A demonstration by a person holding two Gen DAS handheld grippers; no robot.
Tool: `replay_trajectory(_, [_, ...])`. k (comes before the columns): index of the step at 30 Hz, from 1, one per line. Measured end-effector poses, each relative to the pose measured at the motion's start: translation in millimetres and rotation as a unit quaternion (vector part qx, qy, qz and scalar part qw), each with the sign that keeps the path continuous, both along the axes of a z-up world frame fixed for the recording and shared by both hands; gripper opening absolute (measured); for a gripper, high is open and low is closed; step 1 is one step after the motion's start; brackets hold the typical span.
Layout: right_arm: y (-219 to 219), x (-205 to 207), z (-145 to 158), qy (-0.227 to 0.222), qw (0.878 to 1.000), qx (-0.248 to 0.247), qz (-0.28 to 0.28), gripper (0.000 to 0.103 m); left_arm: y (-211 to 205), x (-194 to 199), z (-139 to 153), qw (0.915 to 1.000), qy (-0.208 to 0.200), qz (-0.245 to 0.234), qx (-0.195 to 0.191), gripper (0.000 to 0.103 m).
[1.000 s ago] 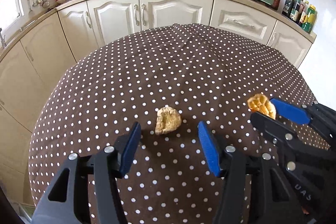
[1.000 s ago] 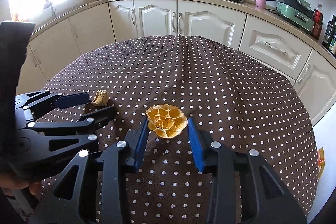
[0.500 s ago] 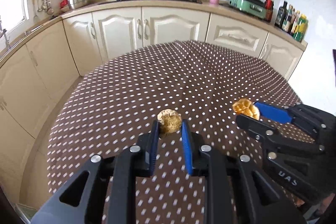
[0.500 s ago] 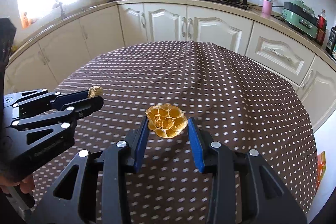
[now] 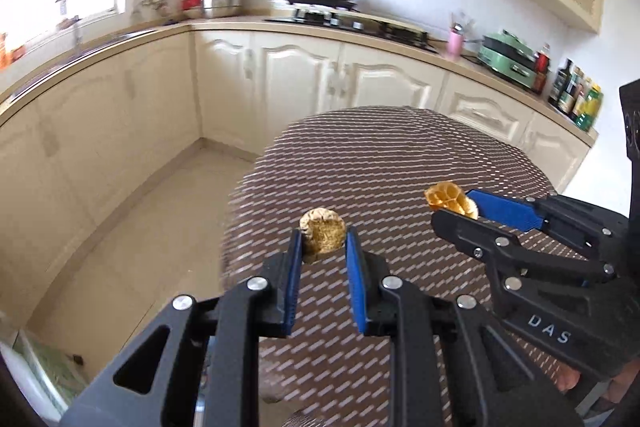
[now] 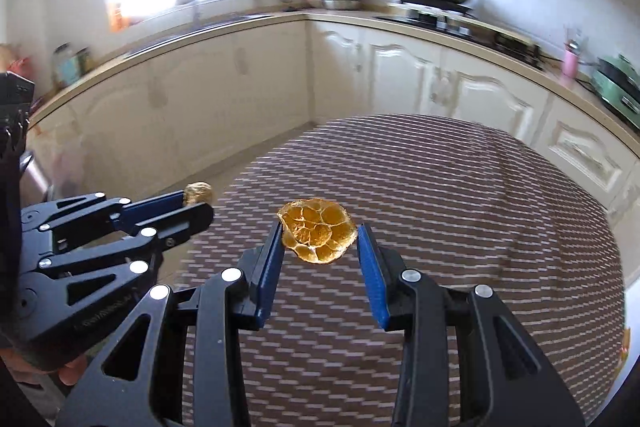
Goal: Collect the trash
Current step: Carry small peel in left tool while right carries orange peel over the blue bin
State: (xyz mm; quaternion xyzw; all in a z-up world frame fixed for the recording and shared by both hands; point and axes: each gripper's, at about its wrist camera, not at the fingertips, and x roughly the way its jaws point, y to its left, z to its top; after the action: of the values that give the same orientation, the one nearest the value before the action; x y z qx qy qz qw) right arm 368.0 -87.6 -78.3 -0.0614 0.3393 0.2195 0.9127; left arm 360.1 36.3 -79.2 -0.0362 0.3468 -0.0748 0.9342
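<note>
Trash scraps (image 5: 322,235) (image 6: 318,235) sit clamped in both tools (image 5: 320,253) (image 6: 320,247) above the dotted tablecloth (image 5: 392,163), cream kitchen cabinets (image 5: 296,83) behind.

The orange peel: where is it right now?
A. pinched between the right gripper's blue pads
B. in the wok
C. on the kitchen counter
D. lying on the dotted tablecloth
A: the orange peel sits clamped between the right gripper pads, lifted above the tablecloth.

Two wrist cams, angled down, close over dotted table (image 5: 400,155), both see counter (image 6: 240,27).
</note>
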Motion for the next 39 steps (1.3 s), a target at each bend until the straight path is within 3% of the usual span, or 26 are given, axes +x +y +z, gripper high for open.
replay_trajectory(10, [126.3,-30.5,-25.5,0.021,0.995,-0.002,0.096,0.036,122.5,-61.1,-29.3,0.9948,0.010,0.100,-0.011,0.021])
replay_trajectory(14, [164.4,-37.7,-47.4,0.042,0.992,-0.002,0.121,0.036,173.3,-79.7,-55.6,0.9895,0.031,0.139,-0.022,0.021])
replay_trajectory(20, [210.4,-39.6,-93.8,0.081,0.986,-0.021,0.143,0.036,215.4,-89.7,-96.4,0.9823,0.065,0.171,-0.039,0.021])
replay_trajectory(30, [227.6,-16.5,-152.1,0.127,0.983,-0.041,0.124,0.036,240.4,-75.5,-169.8,0.9724,0.128,0.183,-0.069,0.021])
replay_trajectory(39, [221.0,1.7,-165.7,0.127,0.986,-0.036,0.098,0.036,245.1,-44.3,-202.7,0.9693,0.152,0.170,-0.091,0.022])
